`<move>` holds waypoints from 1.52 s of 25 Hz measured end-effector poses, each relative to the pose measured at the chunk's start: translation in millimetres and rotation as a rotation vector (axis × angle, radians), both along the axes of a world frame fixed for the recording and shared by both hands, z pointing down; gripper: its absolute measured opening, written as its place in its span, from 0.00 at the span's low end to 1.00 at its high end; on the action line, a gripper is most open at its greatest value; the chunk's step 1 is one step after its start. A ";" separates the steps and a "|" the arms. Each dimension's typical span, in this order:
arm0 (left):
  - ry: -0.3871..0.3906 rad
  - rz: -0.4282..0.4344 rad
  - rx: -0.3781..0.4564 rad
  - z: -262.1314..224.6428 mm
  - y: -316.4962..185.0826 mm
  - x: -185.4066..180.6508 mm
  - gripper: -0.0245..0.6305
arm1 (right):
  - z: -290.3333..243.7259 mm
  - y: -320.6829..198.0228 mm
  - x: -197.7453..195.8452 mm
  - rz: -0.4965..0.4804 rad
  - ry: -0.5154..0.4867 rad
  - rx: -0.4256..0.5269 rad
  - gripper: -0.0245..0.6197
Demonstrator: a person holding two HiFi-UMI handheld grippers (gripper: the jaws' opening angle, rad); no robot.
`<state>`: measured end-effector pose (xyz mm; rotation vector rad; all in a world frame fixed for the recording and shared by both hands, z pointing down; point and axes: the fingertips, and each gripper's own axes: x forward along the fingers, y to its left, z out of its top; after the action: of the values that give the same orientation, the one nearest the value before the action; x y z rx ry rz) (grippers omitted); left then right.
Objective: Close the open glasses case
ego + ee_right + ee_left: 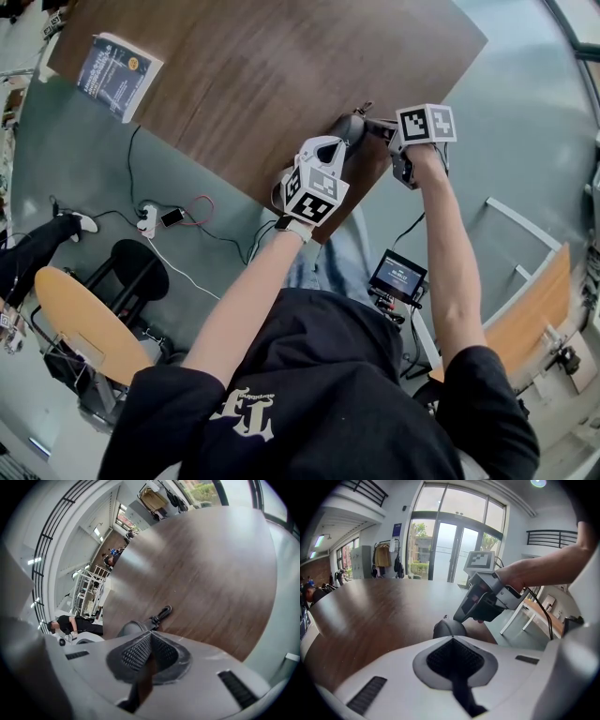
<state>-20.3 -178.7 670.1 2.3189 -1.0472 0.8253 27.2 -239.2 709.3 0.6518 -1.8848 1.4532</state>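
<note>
Near the front edge of the wooden table lies the rounded, dark-grey glasses case; left gripper and right gripper, ribbed pads clenched on nothing, sit just beside it; a book rests at the table's left corner.

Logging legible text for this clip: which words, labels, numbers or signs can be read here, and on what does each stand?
None can be quoted; each is unreadable.
On the book cover lying on the table: white print, too small.
On the black shirt: ornate white letters, foreshortened, illegible.
On the small screen: lines of text, too small.
On the blue wall sign: blurred.
</note>
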 end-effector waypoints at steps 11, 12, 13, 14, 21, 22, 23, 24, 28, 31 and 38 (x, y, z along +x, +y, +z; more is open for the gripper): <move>-0.063 0.075 0.047 -13.0 -0.8 0.8 0.05 | -34.2 -14.0 21.2 0.030 -0.032 0.171 0.08; -0.060 0.074 0.053 -18.1 0.0 2.3 0.05 | -43.3 -14.7 27.1 0.023 -0.034 0.199 0.08; -0.057 0.073 0.059 -23.7 0.9 3.7 0.05 | -53.6 -15.5 32.8 0.014 -0.038 0.235 0.08; -0.054 0.072 0.067 -29.7 2.1 4.7 0.05 | -65.0 -16.1 37.9 0.002 -0.046 0.277 0.08; 0.058 0.036 0.170 -99.8 27.5 10.0 0.05 | -142.0 2.8 78.1 -0.158 -0.051 0.589 0.02; 0.077 0.019 0.189 -112.2 32.6 9.7 0.05 | -151.2 8.7 84.5 -0.195 -0.044 0.627 0.02; 0.093 -0.001 0.206 -123.8 38.2 8.7 0.05 | -160.3 14.7 90.8 -0.234 -0.036 0.667 0.02; 0.103 -0.023 0.220 -134.6 44.1 7.2 0.05 | -169.5 20.4 96.7 -0.272 -0.032 0.707 0.02; 0.122 -0.109 0.264 -166.6 68.4 -0.2 0.05 | -202.7 39.3 119.7 -0.383 -0.037 0.855 0.02; 0.128 -0.174 0.284 -178.9 88.5 -7.2 0.05 | -220.5 49.6 133.4 -0.422 -0.043 0.939 0.02; 0.145 -0.235 0.321 -216.7 119.6 -1.6 0.05 | -269.5 76.3 157.5 -0.370 -0.095 1.030 0.02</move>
<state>-21.9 -59.2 453.5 2.4043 -1.4385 0.4163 184.6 -162.8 439.8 0.6141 -2.6084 0.2046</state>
